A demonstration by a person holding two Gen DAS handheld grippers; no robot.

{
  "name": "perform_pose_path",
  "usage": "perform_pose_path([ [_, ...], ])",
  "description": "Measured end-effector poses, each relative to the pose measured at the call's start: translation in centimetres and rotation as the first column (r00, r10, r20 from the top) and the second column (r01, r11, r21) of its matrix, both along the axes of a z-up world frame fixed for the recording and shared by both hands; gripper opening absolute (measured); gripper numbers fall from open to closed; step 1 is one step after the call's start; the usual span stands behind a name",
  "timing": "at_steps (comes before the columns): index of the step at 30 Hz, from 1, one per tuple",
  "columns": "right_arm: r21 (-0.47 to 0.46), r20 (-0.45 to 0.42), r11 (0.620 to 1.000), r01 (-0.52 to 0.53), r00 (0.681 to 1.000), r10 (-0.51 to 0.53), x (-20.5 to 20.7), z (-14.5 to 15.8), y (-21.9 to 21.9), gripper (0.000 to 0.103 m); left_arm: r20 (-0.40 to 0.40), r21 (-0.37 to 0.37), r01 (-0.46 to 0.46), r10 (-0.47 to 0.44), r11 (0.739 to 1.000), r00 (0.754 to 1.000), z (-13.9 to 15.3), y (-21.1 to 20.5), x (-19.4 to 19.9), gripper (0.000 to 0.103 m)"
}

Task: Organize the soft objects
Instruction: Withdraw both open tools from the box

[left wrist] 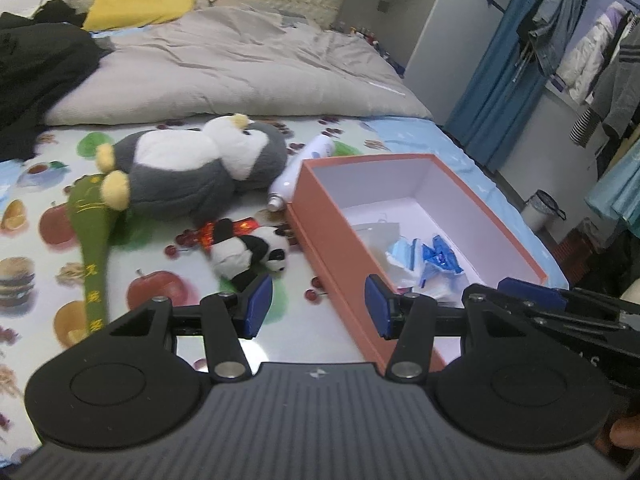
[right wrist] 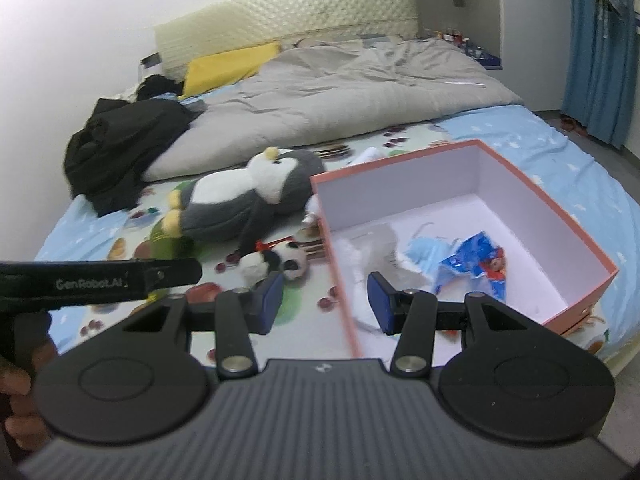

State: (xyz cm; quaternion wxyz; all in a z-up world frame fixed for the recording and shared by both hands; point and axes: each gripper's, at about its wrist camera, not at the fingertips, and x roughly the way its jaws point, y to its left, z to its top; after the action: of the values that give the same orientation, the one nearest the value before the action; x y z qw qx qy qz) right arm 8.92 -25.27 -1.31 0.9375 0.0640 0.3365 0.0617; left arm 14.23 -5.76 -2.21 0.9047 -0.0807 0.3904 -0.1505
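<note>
A grey and white penguin plush (left wrist: pixel 192 164) lies on the fruit-print sheet, also in the right wrist view (right wrist: pixel 248 196). A small panda plush (left wrist: pixel 250 254) lies just in front of it, left of the orange box (left wrist: pixel 332 248); it shows in the right wrist view too (right wrist: pixel 276 262). A green plush (left wrist: pixel 94 240) lies at the left. The box (right wrist: pixel 560 216) holds blue and white wrappers (right wrist: pixel 472 264). My left gripper (left wrist: pixel 318 304) is open and empty above the box's near left wall. My right gripper (right wrist: pixel 324 300) is open and empty over the same wall.
A white spray bottle (left wrist: pixel 298 172) lies between the penguin and the box. A grey duvet (left wrist: pixel 240 76), a yellow pillow (left wrist: pixel 140 8) and black clothes (left wrist: pixel 36 76) lie further back. Hanging clothes (left wrist: pixel 592 52) and a bin (left wrist: pixel 540 210) stand right of the bed.
</note>
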Motion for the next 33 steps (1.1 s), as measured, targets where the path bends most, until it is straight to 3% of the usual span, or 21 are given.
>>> perform_pose_path([
  [19, -0.011, -0.026, 0.986, -0.169, 0.985, 0.169, -4.8, -2.1, 6.6, 0.05, -0.001, -0.024, -0.13, 0.13, 0.991, 0.992, -1.3, 6.0, -5.8, 0.057],
  [33, -0.001, -0.091, 0.978, -0.208, 0.974, 0.208, -1.2, -4.3, 7.9, 0.05, -0.075, -0.065, -0.205, 0.201, 0.977, 0.977, -4.4, 8.0, -1.2, 0.057],
])
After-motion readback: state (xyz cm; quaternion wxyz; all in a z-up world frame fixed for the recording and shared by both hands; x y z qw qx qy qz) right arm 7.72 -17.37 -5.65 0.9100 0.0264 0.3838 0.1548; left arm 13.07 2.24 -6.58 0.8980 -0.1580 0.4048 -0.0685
